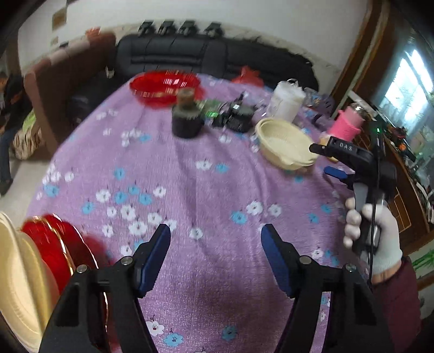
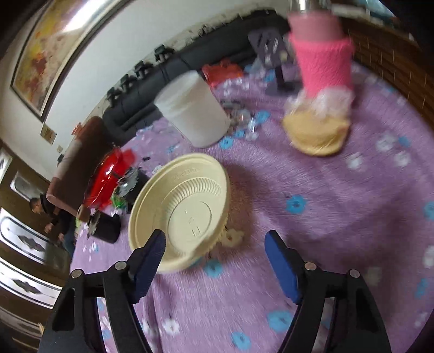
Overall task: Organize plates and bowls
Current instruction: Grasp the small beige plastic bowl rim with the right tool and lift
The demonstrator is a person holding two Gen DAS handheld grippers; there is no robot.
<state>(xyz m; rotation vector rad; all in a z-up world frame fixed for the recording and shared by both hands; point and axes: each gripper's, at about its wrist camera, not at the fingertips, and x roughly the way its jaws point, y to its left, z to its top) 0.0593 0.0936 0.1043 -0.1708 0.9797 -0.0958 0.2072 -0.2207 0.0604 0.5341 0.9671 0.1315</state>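
Right wrist – right gripper (image 2: 214,256) agape, cream bowl (image 2: 180,214) ahead

Ahead of the tool, a black sofa (image 1: 190,54) lines the white wall (image 1: 244,16); right, a bright window (image 1: 407,81).

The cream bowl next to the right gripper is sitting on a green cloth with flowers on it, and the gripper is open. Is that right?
Not quite: the cloth is purple, not green. The right wrist view shows the cream bowl on purple fabric with blue and white flowers. The rest holds: the right gripper is open, its left finger beside the bowl's rim.
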